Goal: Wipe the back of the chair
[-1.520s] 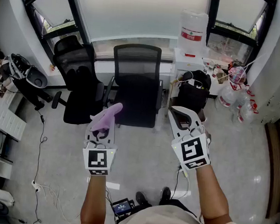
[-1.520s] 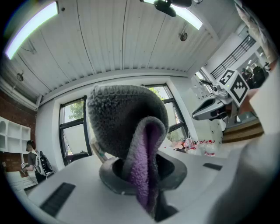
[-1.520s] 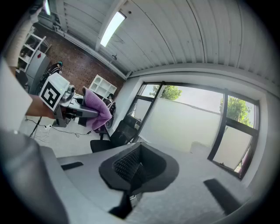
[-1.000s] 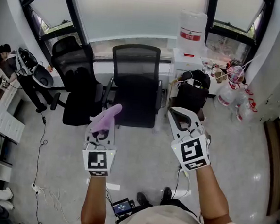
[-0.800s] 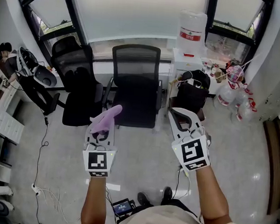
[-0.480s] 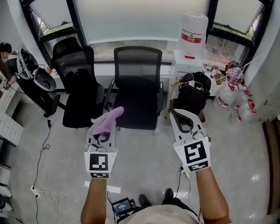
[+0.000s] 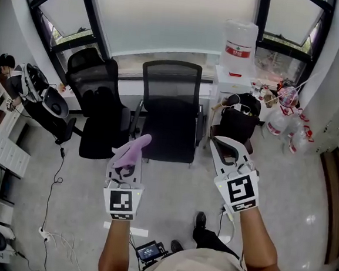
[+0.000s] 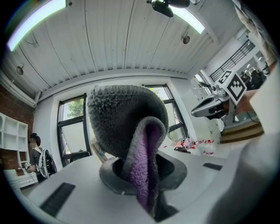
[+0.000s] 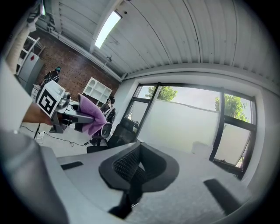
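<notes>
- While the fingers of the left gripper (image 7: 124, 170) clamp a purple fuzzy cloth (image 7: 131, 150), that cloth shows at the front left corner of the black mesh-backed office chair (image 7: 170, 111), well short of its backrest (image 7: 170, 82).
- Right gripper (image 7: 222, 147), off the chair's front right corner, has its fingers pressed together on nothing.
- Clear water jug (image 7: 239, 41) stands right of the chair's backrest on a white cabinet (image 7: 230, 87).
- Left forearm (image 7: 115, 248) and right forearm (image 7: 255, 240) reach forward toward the chair.

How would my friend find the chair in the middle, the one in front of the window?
Start at the big window. Of the two black chairs before it, pick the mesh chair on the right, beside the white water dispenser. Its back is thin, see-through net; the padded chair next to it is thick and has a headrest.
</notes>
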Demonstrator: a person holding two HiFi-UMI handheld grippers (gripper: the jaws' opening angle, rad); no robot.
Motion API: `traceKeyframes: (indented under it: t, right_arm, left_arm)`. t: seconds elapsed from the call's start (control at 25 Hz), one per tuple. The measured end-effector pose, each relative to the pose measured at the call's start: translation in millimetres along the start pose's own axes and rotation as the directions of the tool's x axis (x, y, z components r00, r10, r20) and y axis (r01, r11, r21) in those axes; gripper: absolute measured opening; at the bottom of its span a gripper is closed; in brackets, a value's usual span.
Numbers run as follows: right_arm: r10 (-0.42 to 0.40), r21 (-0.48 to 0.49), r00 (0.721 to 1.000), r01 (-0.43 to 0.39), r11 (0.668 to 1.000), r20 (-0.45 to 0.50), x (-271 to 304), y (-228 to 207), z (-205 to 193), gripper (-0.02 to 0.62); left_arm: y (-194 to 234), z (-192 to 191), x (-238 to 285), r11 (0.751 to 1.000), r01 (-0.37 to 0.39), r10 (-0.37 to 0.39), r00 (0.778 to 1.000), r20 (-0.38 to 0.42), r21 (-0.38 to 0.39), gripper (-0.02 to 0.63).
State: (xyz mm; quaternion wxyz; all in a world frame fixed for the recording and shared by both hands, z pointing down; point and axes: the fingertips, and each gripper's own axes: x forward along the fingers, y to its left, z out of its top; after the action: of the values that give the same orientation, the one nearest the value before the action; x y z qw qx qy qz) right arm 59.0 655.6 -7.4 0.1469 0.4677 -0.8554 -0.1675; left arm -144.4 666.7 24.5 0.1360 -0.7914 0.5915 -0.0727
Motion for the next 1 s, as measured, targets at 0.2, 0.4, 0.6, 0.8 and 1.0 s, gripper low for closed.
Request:
traceKeyframes:
  t: [0.2,0.4,0.6,0.8,1.0]
  right_arm:
    - [0.010,0.012,1.000,-0.011,1.000,0.015,34.3,-18.5,-8.7,-0.006]
    - [0.041,0.020,0.999,-0.041,0.999,0.033,81.7,-45.2,-25.2,-0.006]
    - [0.071,0.031,0.997,-0.072,0.997,0.028,131.6,-78.5,-48.9,-0.006]
    - [0.102,0.037,0.995,-0.103,0.994,0.023,178.7,-110.4,-68.3,-0.006]
    - [0.129,0.050,0.991,-0.130,0.990,0.018,212.3,-144.5,-87.3,-0.006]
  left_arm:
    - [13.2,-10.4,25.2,1.000,-0.023,0.024,0.999,-0.022,0.014,0.054]
    - [27.0,-23.3,65.3,0.998,-0.064,0.065,0.997,-0.052,0.031,0.054]
    - [31.8,-36.7,118.2,0.996,-0.088,0.090,0.993,-0.075,0.024,0.055]
    - [36.4,-49.0,171.1,0.994,-0.111,0.112,0.989,-0.097,0.018,0.054]
    - [35.3,-57.0,217.0,0.991,-0.130,0.132,0.983,-0.129,0.022,0.055]
